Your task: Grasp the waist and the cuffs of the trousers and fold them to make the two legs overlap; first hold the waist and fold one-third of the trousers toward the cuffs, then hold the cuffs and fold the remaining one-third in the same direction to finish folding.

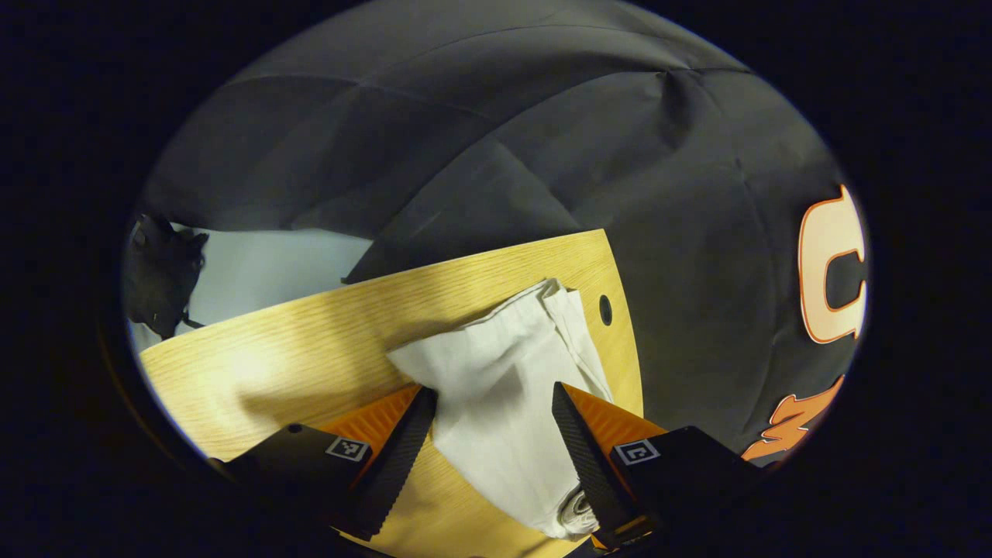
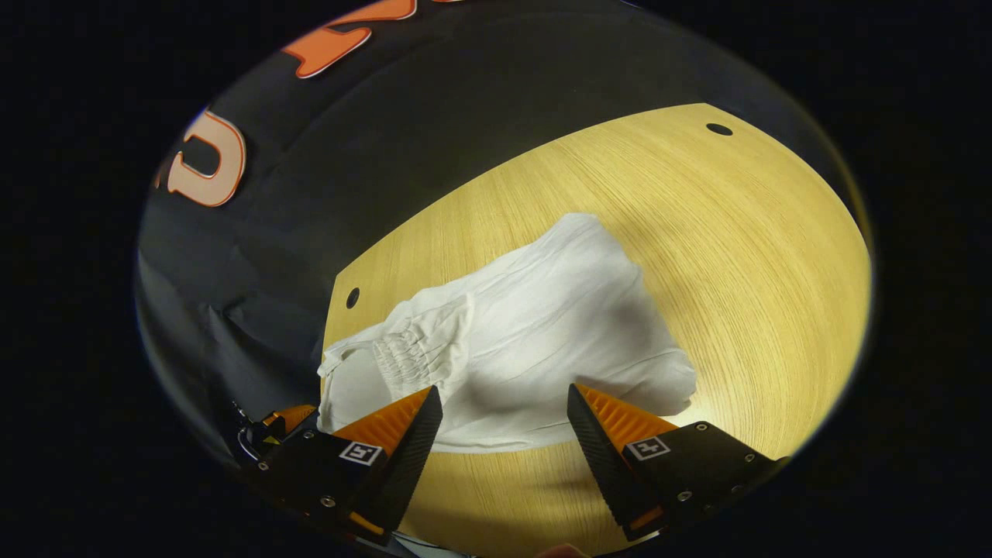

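Observation:
The white trousers [image 1: 496,364] lie bunched and folded on the wooden table [image 1: 294,349]. In the left gripper view they run up between the fingers of my left gripper [image 1: 492,399], which is open, and the gathered waist [image 1: 577,508] lies by its right finger. In the right gripper view the trousers [image 2: 542,325] spread across the table [image 2: 697,232], with the elastic waist [image 2: 403,349] at the left. My right gripper [image 2: 504,394] is open just above their near edge, nothing pressed between its fingers. Part of the left gripper [image 2: 271,422] peeks out at lower left, beside the waist.
The table edge [image 1: 628,341] runs close to the trousers, with black cloth wall beyond it. Small round holes [image 2: 353,297] [image 2: 719,129] mark the tabletop. A dark object [image 1: 163,271] stands past the far table edge. Bare wood lies to the right of the trousers [image 2: 775,310].

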